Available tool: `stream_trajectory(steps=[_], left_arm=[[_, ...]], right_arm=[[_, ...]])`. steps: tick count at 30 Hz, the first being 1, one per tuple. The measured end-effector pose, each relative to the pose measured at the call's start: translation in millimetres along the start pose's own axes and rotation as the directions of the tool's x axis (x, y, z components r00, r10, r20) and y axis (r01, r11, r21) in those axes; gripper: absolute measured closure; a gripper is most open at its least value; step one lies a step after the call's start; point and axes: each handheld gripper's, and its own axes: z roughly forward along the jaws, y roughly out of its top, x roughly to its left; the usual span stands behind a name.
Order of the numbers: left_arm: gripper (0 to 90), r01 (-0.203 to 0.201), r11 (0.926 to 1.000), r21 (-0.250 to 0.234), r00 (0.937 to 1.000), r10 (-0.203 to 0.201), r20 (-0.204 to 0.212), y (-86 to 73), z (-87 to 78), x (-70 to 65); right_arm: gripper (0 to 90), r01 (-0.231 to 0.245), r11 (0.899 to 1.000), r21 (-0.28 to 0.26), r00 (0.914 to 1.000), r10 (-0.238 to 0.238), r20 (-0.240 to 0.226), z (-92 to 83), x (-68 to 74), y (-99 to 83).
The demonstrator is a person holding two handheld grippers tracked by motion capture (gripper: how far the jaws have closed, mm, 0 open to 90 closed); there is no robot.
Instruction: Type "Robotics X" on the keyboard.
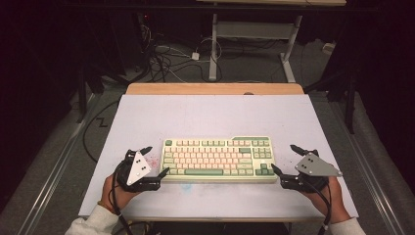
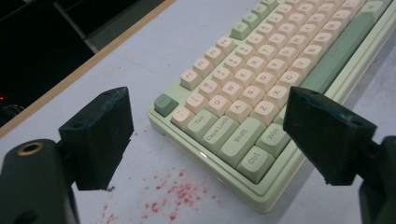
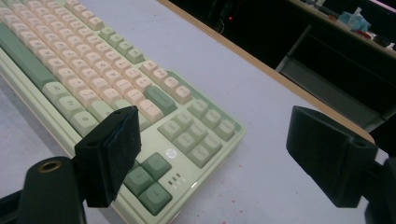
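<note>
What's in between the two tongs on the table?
The green and cream keyboard lies between the left tongs and the right tongs, as the high view shows. Both tongs are open at its ends.

1. Keyboard (image 1: pixel 218 159): plastic case, pale green, smooth w/ a slight sheen along the front edge; keycaps matt plastic, cream and green, printed legends.
2. Left gripper (image 1: pixel 154 159): jaws matt black plastic, faintly rough, edges a bit chipped; brass-coloured metal insert in the body, seen in the left gripper view.
3. Right gripper (image 1: pixel 284 157): same matt black plastic jaws; grey three-cornered plate (image 1: pixel 315 165) on top looks like dull metal w/ small screws.
4. Table (image 1: pixel 205 115): top is a smooth matt pale sheet, scuffed, w/ red speckled stains (image 2: pixel 175 196) nr the keyboard's corner; far edge (image 1: pixel 215 88) bare light wood.
5. Sleeves (image 1: pixel 95 223): pale knit-looking cloth, soft, matt.
</note>
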Motion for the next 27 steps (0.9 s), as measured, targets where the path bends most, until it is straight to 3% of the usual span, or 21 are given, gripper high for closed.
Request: stream_trajectory(steps=[13, 27], left_arm=[[15.3, 0.019, 0.9995, 0.024, 0.9998, -0.019, -0.011, -15.0, -3.6, 0.9], [15.3, 0.030, 0.9980, 0.055, 0.9995, -0.030, 0.001, -31.8, -7.0, -4.1]], right_arm=[[18.0, -0.031, 1.000, 0.003, 0.9993, 0.031, 0.021, -8.1, -11.5, -20.5], [17.8, -0.060, 0.998, 0.019, 0.9969, 0.059, 0.053, -20.0, -10.3, -42.5]])
